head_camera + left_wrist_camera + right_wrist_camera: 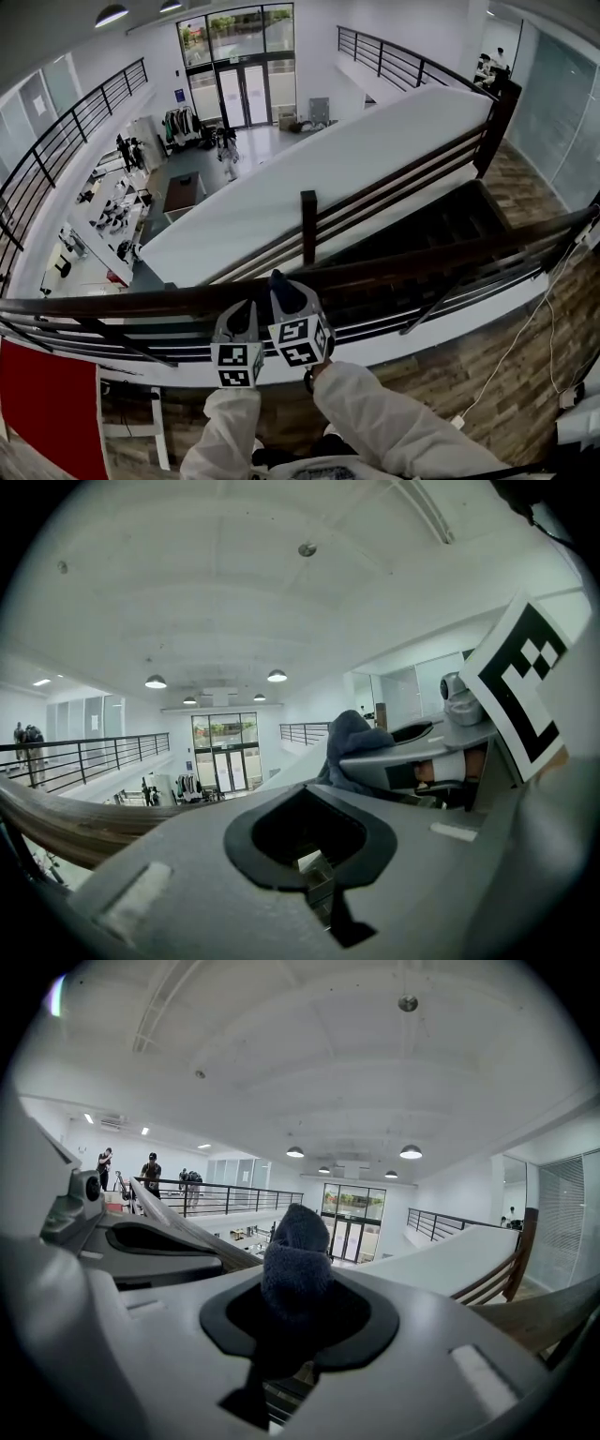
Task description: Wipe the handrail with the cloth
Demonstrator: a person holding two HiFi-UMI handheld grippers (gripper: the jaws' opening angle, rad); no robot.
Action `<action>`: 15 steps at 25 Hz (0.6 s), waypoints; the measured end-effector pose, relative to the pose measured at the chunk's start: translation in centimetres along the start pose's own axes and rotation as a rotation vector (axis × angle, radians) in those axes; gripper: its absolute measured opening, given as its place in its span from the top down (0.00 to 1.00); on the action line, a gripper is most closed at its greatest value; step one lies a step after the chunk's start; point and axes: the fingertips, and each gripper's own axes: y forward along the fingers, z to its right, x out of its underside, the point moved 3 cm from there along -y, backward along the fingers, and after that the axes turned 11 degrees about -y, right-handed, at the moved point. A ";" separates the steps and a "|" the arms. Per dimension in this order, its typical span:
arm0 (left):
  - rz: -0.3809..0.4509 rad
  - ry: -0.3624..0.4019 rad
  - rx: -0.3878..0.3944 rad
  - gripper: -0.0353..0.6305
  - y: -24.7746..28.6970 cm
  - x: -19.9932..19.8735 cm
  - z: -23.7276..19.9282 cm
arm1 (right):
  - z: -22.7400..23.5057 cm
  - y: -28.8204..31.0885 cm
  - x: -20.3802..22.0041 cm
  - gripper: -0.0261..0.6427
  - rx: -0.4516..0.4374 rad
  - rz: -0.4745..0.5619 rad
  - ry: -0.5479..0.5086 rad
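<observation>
The right gripper (pixel 298 1324) pinches the dark cloth (pixel 296 1258) tight, right at the near side of the wooden handrail (pixel 422 255). I can't tell whether they touch. The left gripper (pixel 311 844) sits just beside it, jaws together and empty. I'd say wiping has barely begun, with long stretches of rail left on both sides.

We stood on a wood-plank floor (pixel 530 380) behind the handrail (pixel 394 266); a thin white cable (pixel 512 351) lay trailing across its boards on our right.

Cloth (pixel 282 287) in right tongs (pixel 288 306) at handrail (pixel 112 305)
</observation>
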 end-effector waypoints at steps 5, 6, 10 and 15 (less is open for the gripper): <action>-0.012 0.010 0.045 0.95 1.8 -0.1 3.7 | 3.0 -1.3 1.6 0.80 0.020 -0.006 0.003; -0.013 0.013 0.056 0.95 2.2 -0.1 4.5 | 3.6 -1.6 1.9 0.80 0.026 -0.007 0.004; -0.022 0.030 0.099 0.95 3.6 -0.3 7.3 | 6.1 -2.5 3.0 0.80 0.056 -0.006 0.015; -0.037 0.040 0.145 0.95 5.0 -0.3 10.0 | 9.4 -3.4 4.6 0.81 0.074 -0.013 0.043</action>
